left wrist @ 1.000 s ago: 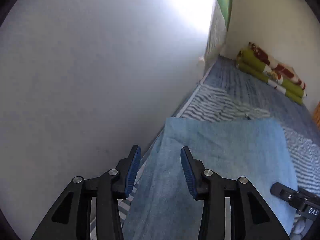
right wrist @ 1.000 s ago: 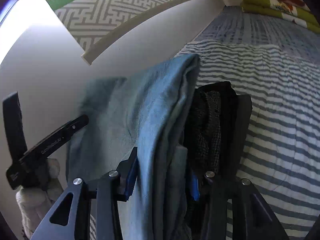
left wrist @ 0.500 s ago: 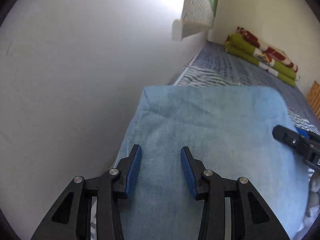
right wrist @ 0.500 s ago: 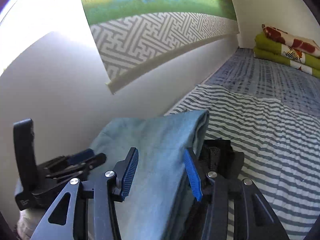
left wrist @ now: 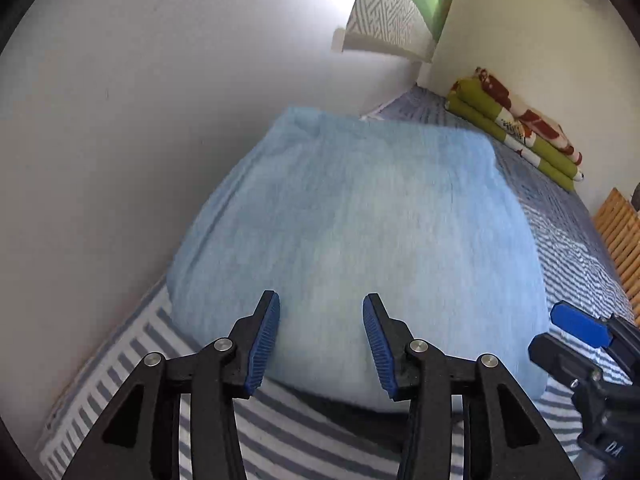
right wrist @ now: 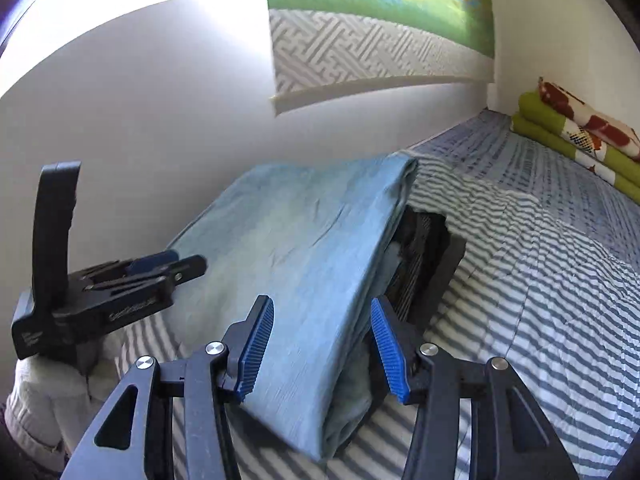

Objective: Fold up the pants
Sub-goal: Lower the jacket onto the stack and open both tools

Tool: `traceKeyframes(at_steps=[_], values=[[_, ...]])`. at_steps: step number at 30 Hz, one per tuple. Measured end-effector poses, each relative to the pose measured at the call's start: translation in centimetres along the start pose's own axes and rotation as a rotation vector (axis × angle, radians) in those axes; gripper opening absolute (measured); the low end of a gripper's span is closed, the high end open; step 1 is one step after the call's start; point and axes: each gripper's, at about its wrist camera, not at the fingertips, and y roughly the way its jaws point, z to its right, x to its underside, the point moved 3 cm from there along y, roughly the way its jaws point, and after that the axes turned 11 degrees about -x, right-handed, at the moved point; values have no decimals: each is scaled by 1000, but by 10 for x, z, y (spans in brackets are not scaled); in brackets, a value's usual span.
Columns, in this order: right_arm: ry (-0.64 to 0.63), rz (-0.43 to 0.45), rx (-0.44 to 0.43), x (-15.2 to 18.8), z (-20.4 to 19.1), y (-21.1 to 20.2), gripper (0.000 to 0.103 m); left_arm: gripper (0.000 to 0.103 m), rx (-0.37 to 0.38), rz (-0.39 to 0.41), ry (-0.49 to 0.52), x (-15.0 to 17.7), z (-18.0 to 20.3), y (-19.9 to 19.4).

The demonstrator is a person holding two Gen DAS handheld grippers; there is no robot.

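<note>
Soft, light, limp pants folded on striped bed by wall; left gripper apart, empty; right gripper opening astride 6 o'clock edge, unpinched; best taken at corners.

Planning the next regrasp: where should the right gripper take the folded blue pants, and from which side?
Judging by the pose, take the blue pants at the layered near-right corner, from the near side: that edge is lifted over dark fabric. The right gripper straddles it, jaws opening.
</note>
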Motion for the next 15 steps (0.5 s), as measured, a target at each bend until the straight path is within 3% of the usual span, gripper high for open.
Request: traceKeyframes(at_steps=[3,7,10,15], values=[[-7,-135,37,38,-5,8,46,48,-63,-93,44,36,13,3],[49,-317,123,91,11,-2,39,48,-45,-122,-8,73,21,-39],[103,-293,120,112,16,-54,39,49,-36,-78,11,91,39,-94],[144,-170,89,126,3,-161,39,57,5,34,94,126,77,-217]])
